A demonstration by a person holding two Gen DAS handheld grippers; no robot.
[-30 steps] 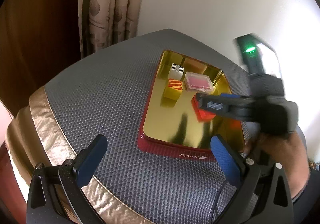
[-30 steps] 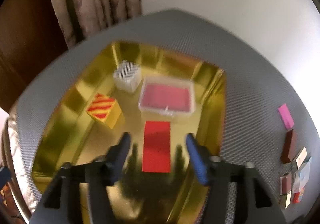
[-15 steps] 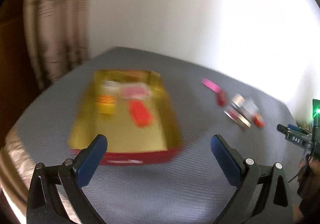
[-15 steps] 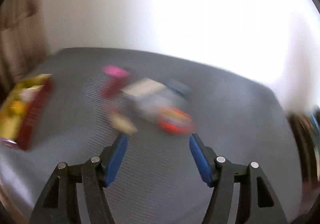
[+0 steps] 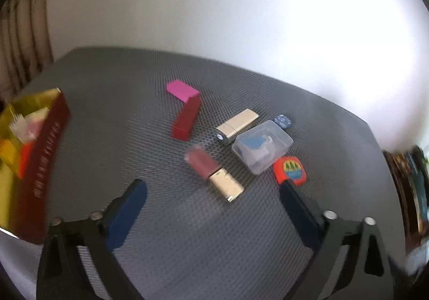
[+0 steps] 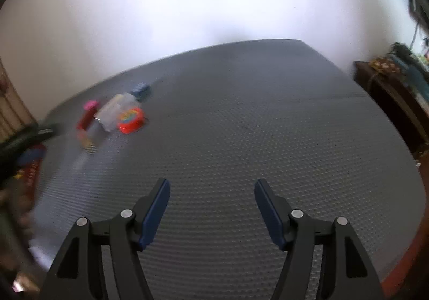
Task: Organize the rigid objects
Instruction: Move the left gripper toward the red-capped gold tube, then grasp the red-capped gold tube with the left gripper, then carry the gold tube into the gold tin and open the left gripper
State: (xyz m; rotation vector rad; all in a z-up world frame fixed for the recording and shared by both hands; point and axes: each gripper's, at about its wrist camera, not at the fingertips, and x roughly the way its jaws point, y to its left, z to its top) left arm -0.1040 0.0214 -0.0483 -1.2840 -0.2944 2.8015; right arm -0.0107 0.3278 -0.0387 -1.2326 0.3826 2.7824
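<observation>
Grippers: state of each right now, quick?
Left gripper: jaws closing, still wide, nothing between them.
Right gripper: open, empty, over bare mat.

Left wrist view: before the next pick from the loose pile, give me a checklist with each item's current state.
1. Left gripper empty: ok, nothing between its closing jaws.
2. Right gripper empty: ok, only bare mat between its jaws.
3. Pile reachable by the left: ok, the gold-and-maroon case lies just ahead of it.
4. Clear plastic box free of neighbours: not ok, it crowds the gold case and the orange badge.
5. Tray has room: cannot tell, mostly cut off and blurred.
</observation>
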